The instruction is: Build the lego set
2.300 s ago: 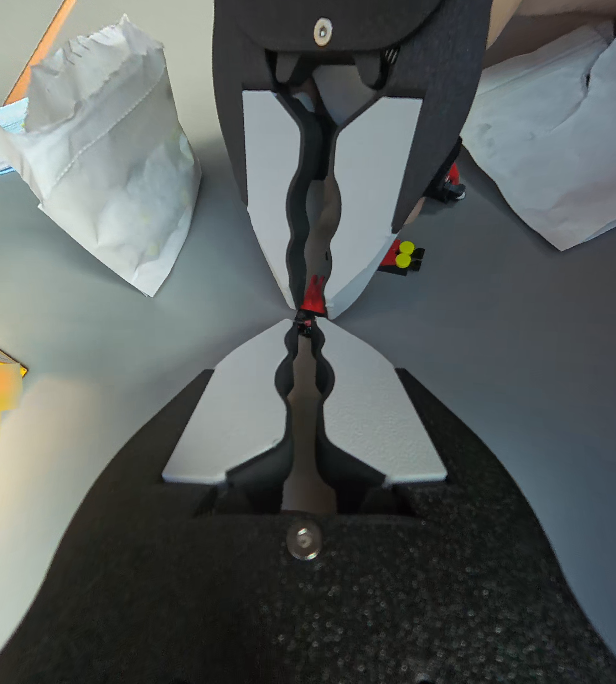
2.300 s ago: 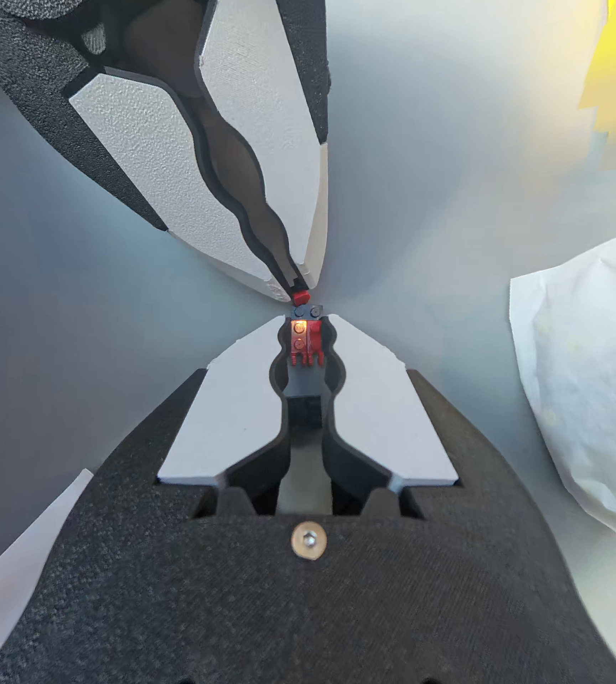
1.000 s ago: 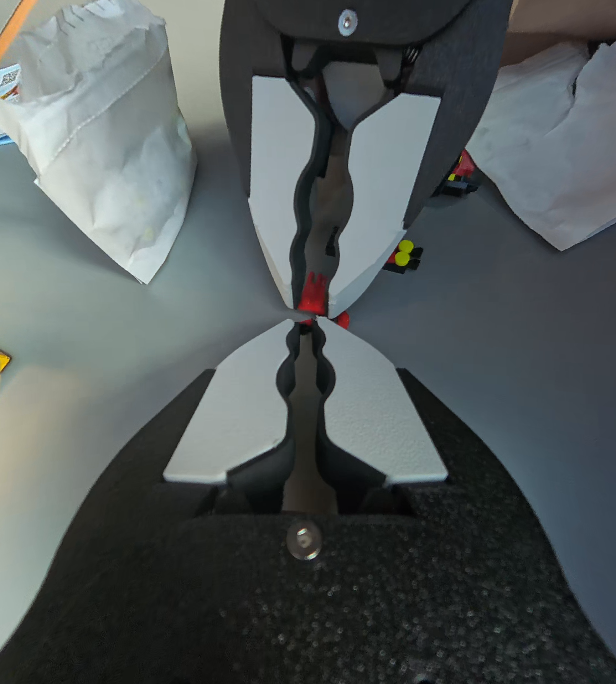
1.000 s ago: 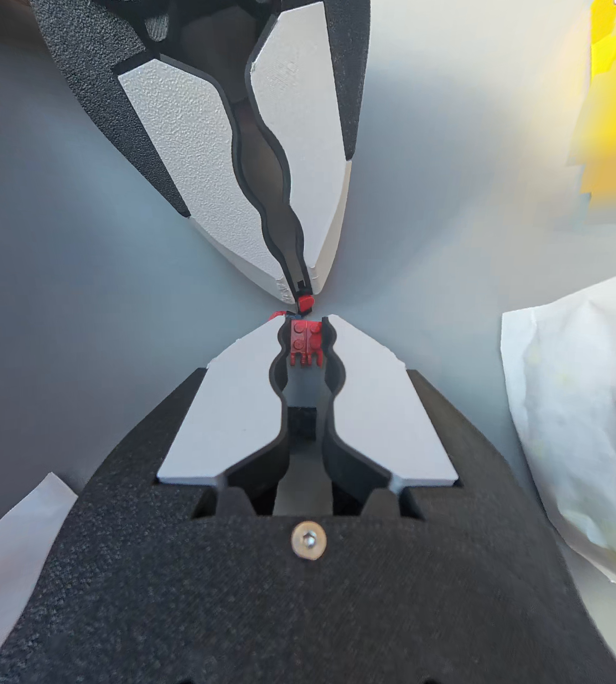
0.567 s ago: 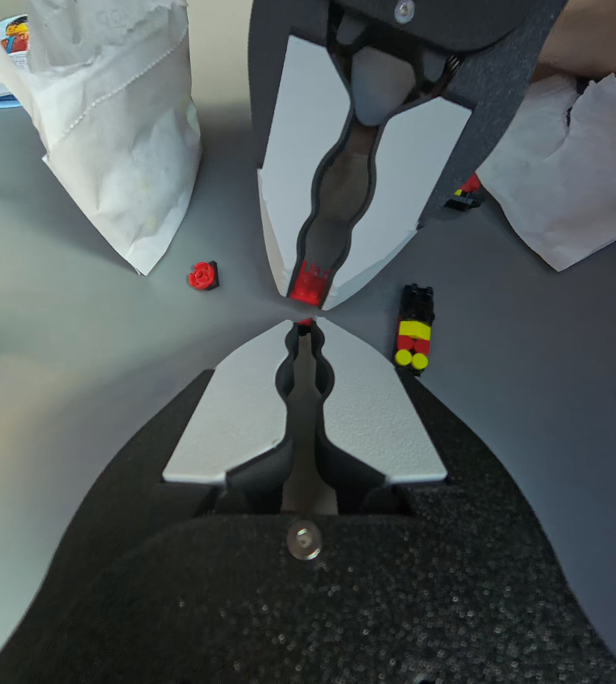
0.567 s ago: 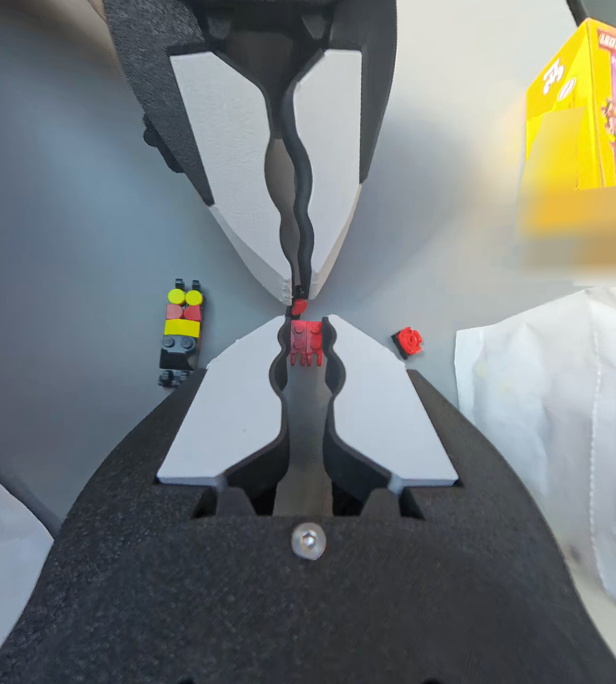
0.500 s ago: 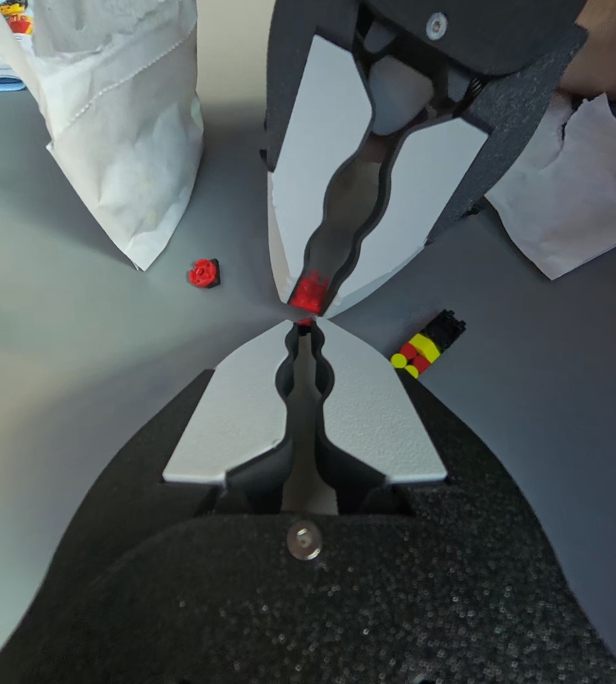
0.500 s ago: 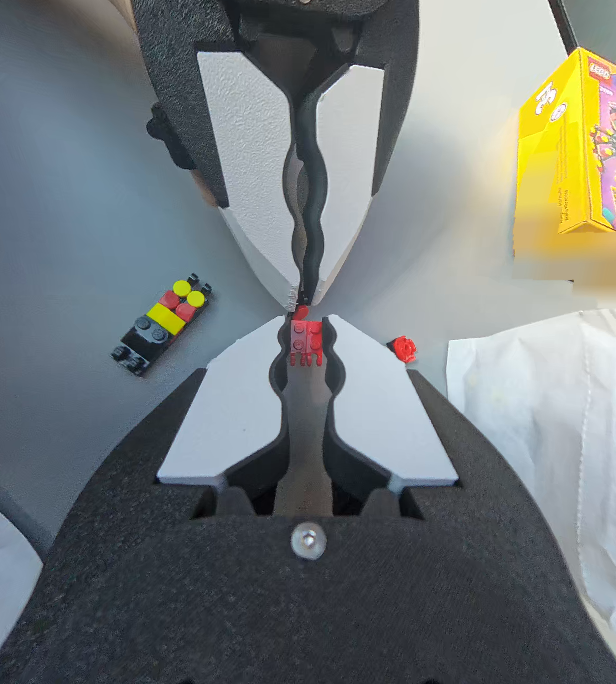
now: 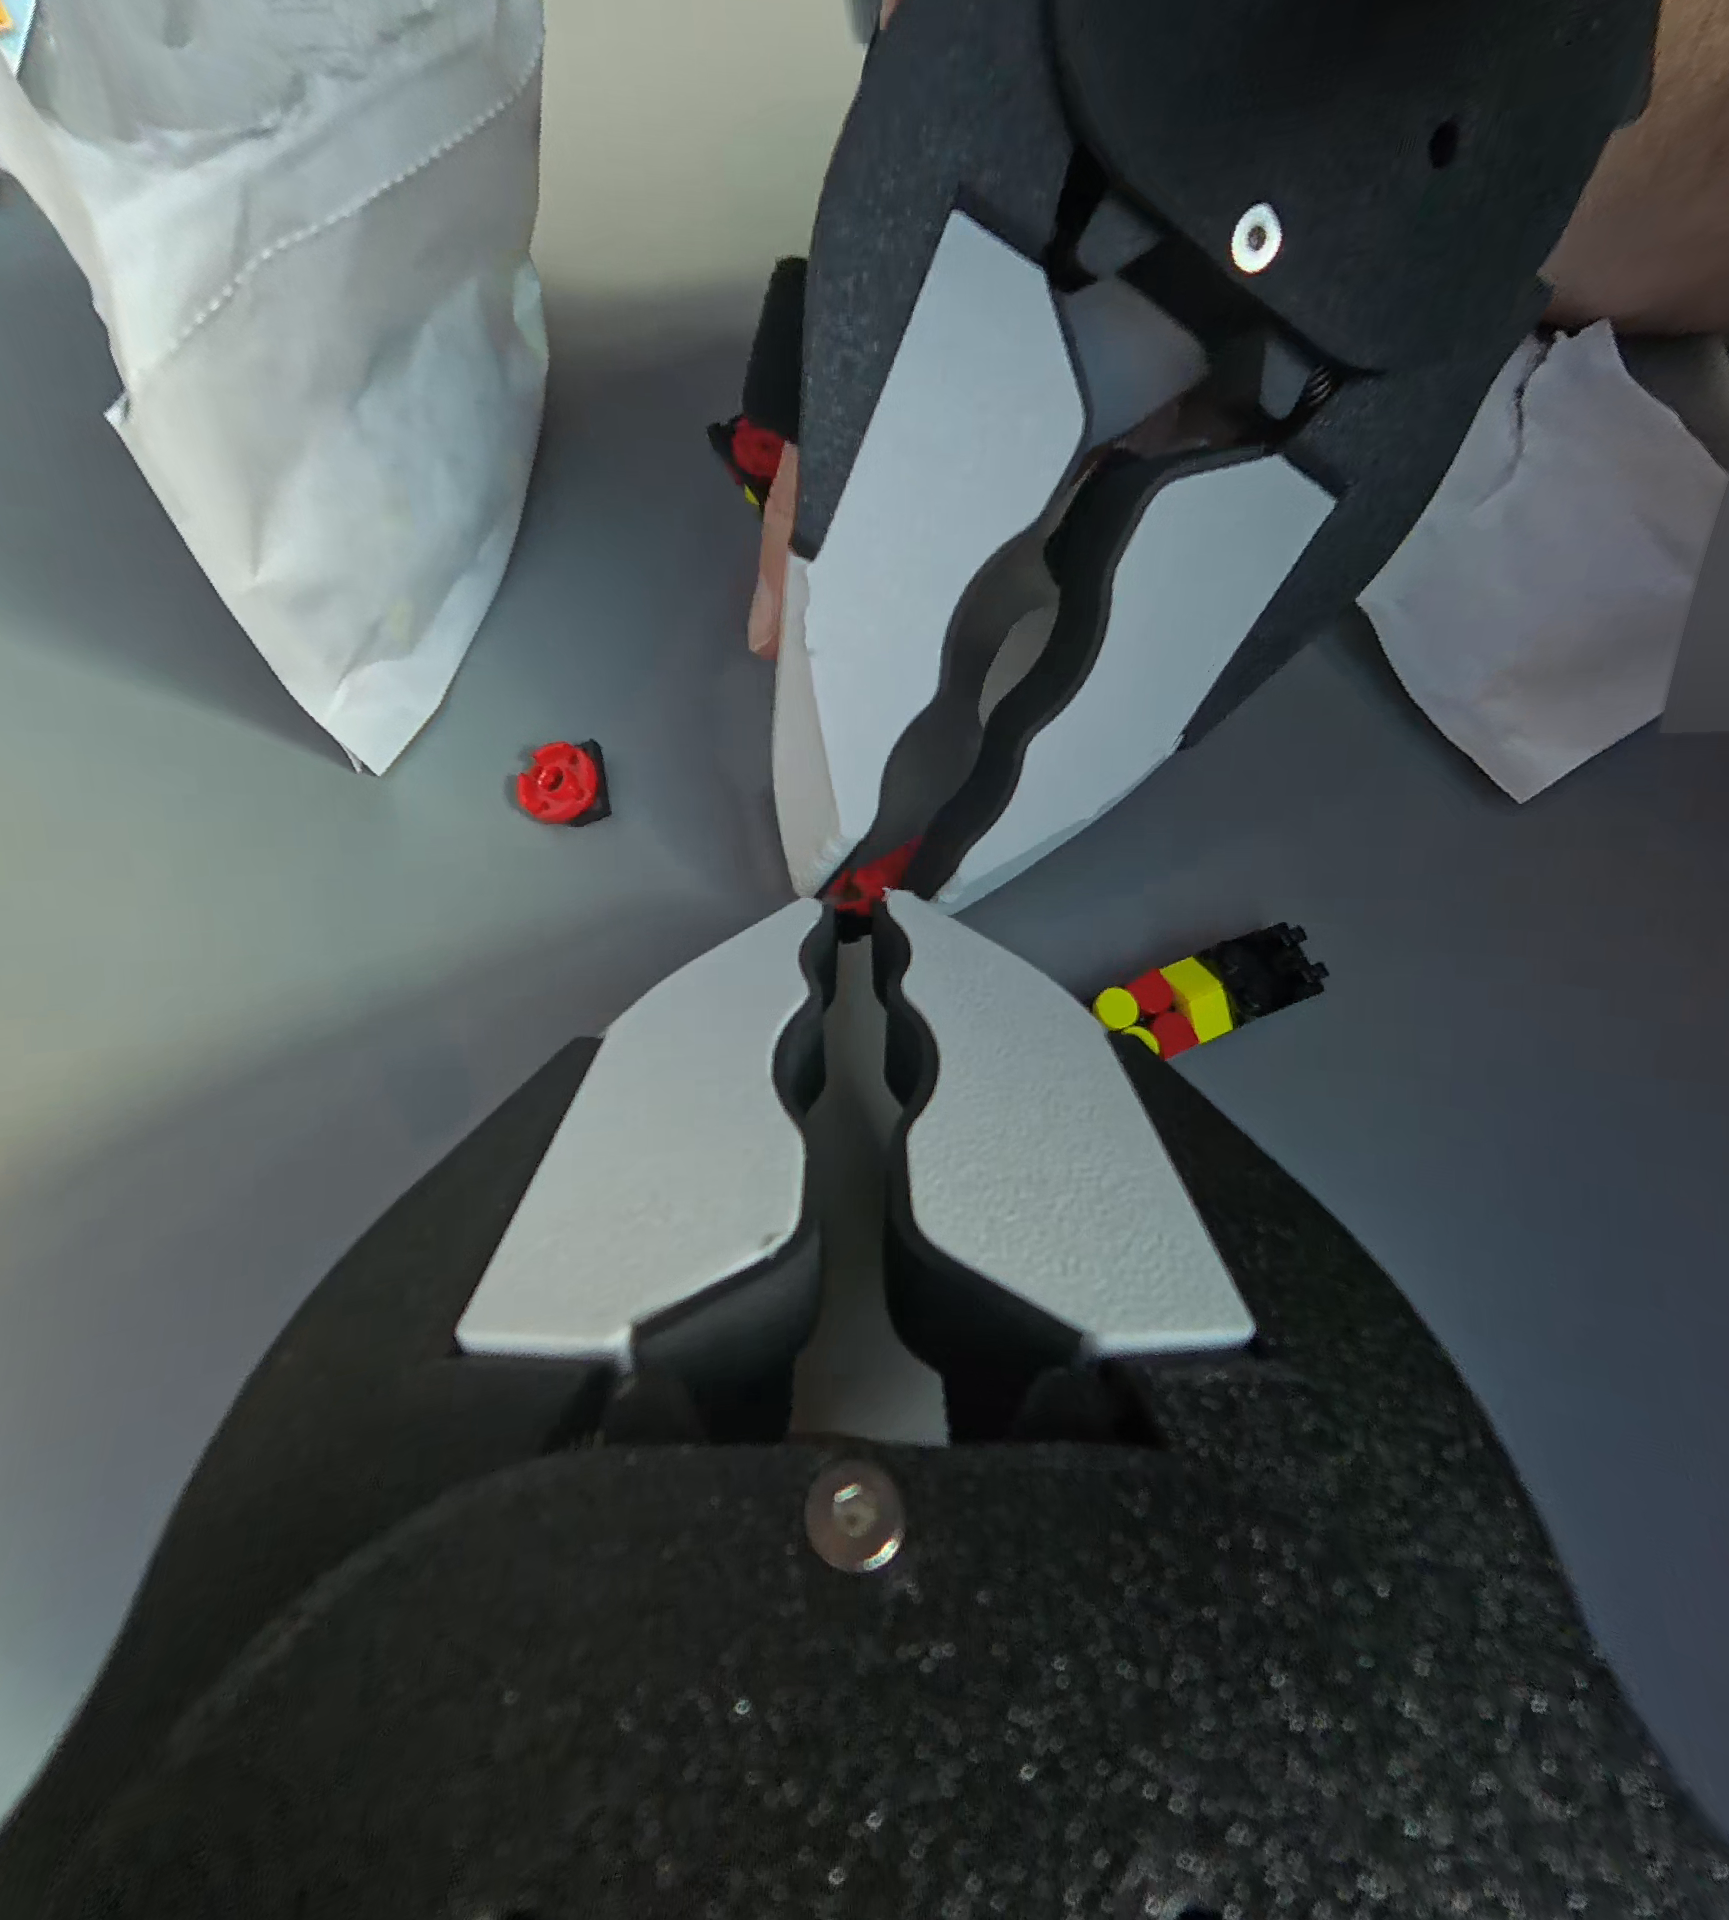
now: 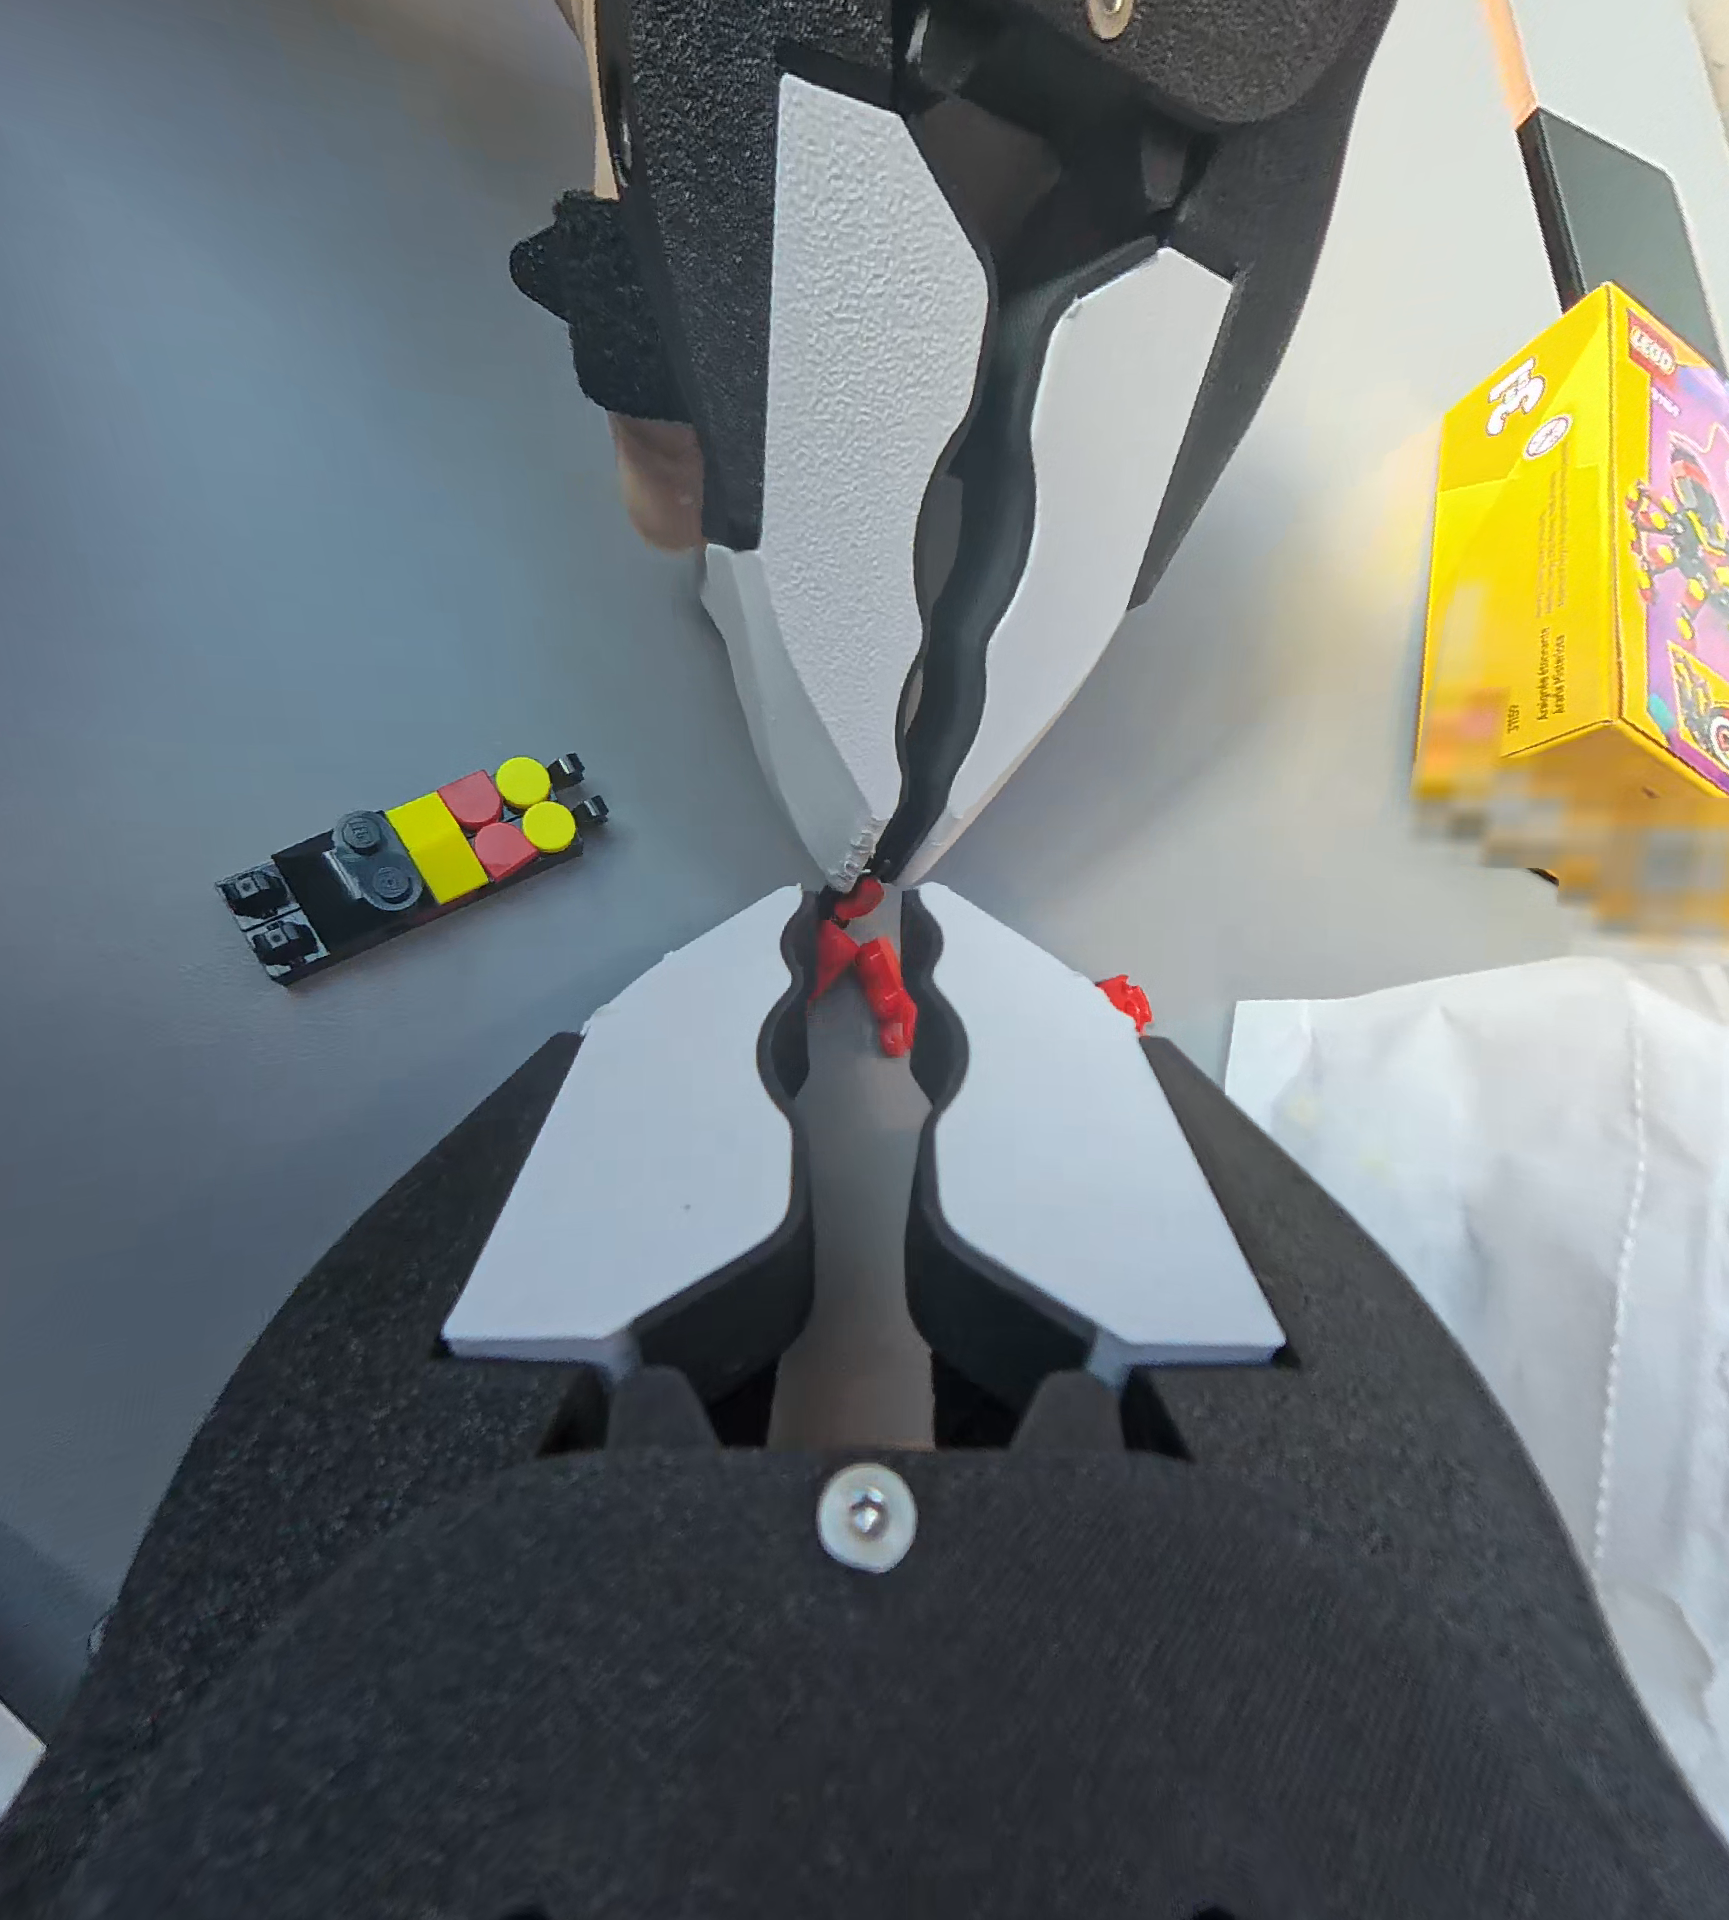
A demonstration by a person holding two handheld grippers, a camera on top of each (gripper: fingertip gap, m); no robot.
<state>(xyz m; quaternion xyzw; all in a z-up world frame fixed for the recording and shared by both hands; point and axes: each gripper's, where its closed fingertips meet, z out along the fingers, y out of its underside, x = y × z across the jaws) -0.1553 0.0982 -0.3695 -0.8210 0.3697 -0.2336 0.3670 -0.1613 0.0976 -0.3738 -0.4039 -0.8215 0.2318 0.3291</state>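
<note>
My left gripper (image 9: 849, 916) is shut on a small red lego piece (image 10: 858, 902), which barely shows at its tips. My right gripper (image 10: 862, 920) meets it tip to tip and is shut on a red clip piece (image 10: 883, 992), which sits tilted between its fingers. Both grippers are held above the grey table. The right gripper also shows from the top in the left wrist view (image 9: 881, 883), and the left gripper in the right wrist view (image 10: 875, 881). A black, yellow and red lego assembly (image 10: 413, 873) lies on the table and also shows in the left wrist view (image 9: 1208, 995).
A loose red round piece (image 9: 556, 781) lies near a white paper bag (image 9: 320, 364). Another white bag (image 9: 1566, 582) lies at the far right. A second assembly (image 9: 756, 457) is partly hidden behind the right gripper. A yellow lego box (image 10: 1608, 623) stands to the right.
Both grippers have risen and turned while staying tip to tip. The red clip piece in my right gripper has gone from lying flat to askew. The assembly and the round piece have come into view.
</note>
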